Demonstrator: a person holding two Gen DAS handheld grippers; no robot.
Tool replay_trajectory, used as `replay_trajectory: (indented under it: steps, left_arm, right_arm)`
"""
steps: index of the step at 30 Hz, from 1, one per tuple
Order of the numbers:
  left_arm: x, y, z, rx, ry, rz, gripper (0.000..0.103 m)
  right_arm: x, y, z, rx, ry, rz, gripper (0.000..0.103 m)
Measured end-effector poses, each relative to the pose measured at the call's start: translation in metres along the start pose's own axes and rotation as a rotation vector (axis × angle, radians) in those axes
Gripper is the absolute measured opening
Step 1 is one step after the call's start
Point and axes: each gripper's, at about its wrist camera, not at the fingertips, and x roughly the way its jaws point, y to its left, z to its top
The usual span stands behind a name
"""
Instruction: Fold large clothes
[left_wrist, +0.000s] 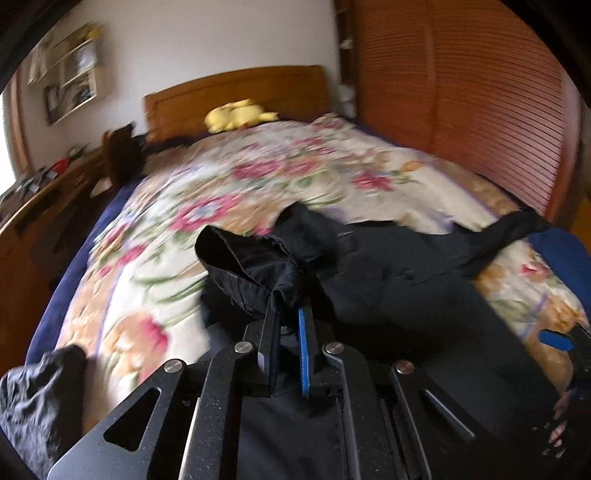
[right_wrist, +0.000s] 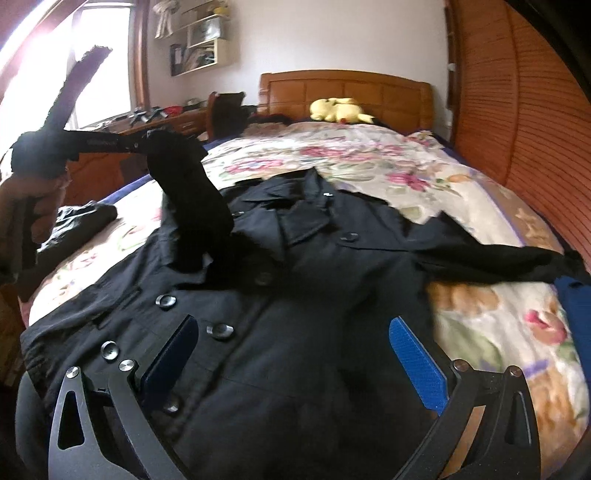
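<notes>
A black buttoned coat (right_wrist: 295, 280) lies front up on the floral bedspread (right_wrist: 369, 162), collar toward the headboard. My left gripper (left_wrist: 288, 302) is shut on the cuff of the coat's left sleeve (left_wrist: 243, 262). In the right wrist view that left gripper (right_wrist: 136, 146) holds the sleeve (right_wrist: 195, 199) raised off the bed in an arch, with a hand (right_wrist: 37, 192) behind it. My right gripper (right_wrist: 295, 325) hangs open over the coat's lower front, its blue pads (right_wrist: 417, 362) wide apart and holding nothing. The other sleeve (right_wrist: 498, 258) stretches flat to the right.
A yellow plush toy (right_wrist: 338, 109) rests by the wooden headboard (right_wrist: 347, 88). Slatted wardrobe doors (right_wrist: 524, 129) run along the bed's right side, and a cluttered desk (right_wrist: 159, 118) stands on its left. A crumpled dark garment (right_wrist: 81, 218) and a blue cloth (right_wrist: 576, 306) lie on the bed.
</notes>
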Motion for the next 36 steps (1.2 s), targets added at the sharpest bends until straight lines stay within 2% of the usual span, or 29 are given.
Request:
replay_trajectory:
  steps: [8,14,18,24,28,30,31,36]
  left_arm:
    - [-0.011,-0.078,0.012,0.092,-0.029,-0.124,0.009]
    - [-0.013,-0.105,-0.002,0.126,-0.019,-0.147,0.009]
    - [-0.006,-0.107,-0.015,0.112,0.009,-0.159,0.010]
    - [-0.007,-0.104,-0.036,0.090,0.033,-0.188,0.019]
    - [-0.016,-0.099,-0.047,0.078,0.023,-0.205,0.029]
    - [-0.023,-0.095,-0.054,0.071,0.017,-0.207,0.029]
    - [-0.026,-0.093,-0.058,0.069,0.016,-0.209,0.035]
    - [-0.046,-0.079,-0.073,0.060,-0.008,-0.219,0.036]
  right_arm:
    - [-0.033,-0.028,-0.010,0.051,-0.025,-0.064,0.103]
    - [-0.043,-0.040,-0.014,0.086,-0.027,-0.085,0.103]
    - [-0.045,-0.040,-0.010,0.092,-0.025,-0.083,0.103]
    - [-0.037,-0.038,-0.007,0.085,-0.015,-0.075,0.103]
    - [-0.030,-0.039,-0.003,0.086,-0.007,-0.069,0.103]
    - [-0.027,-0.038,-0.001,0.089,-0.005,-0.063,0.103]
    - [-0.025,-0.037,0.000,0.087,-0.005,-0.060,0.103]
    - [-0.015,-0.030,0.005,0.075,0.001,-0.054,0.103]
